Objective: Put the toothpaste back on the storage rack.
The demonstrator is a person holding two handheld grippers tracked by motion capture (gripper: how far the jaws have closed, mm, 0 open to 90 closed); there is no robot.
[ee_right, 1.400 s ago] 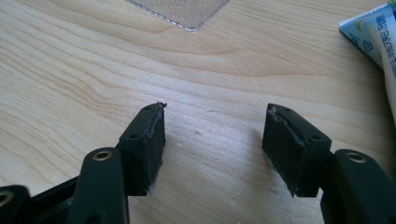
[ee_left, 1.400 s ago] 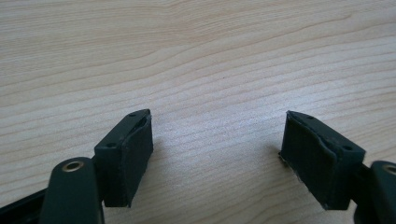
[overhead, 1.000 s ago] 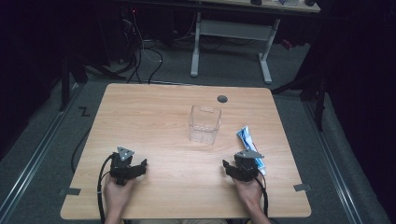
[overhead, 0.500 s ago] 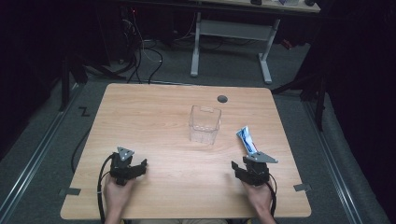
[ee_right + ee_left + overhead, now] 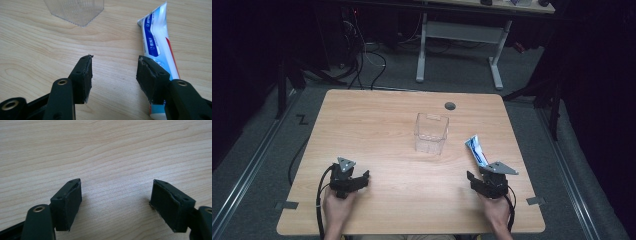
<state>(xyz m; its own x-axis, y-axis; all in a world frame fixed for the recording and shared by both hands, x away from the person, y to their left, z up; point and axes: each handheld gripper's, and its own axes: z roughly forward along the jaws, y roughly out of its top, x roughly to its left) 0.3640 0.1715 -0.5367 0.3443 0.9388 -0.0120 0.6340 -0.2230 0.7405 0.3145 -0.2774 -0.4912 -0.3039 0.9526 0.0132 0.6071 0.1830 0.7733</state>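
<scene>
Toothpaste tube lies flat on the worktop, on its right side, just beyond and a touch left of the right gripper in the high view. In the right gripper view the tube runs lengthwise away from the camera, its near end tucked behind the right-hand finger, so it sits off to that side and not between the fingers. These have just been closing a little, yet stand spread with bare wood between them. The right hand is far nearer than the left gripper, whose fingers are spread wide over bare wood. A clear plastic box stands left of the tube. The tube is white, blue and red; its small print is unreadable.
</scene>
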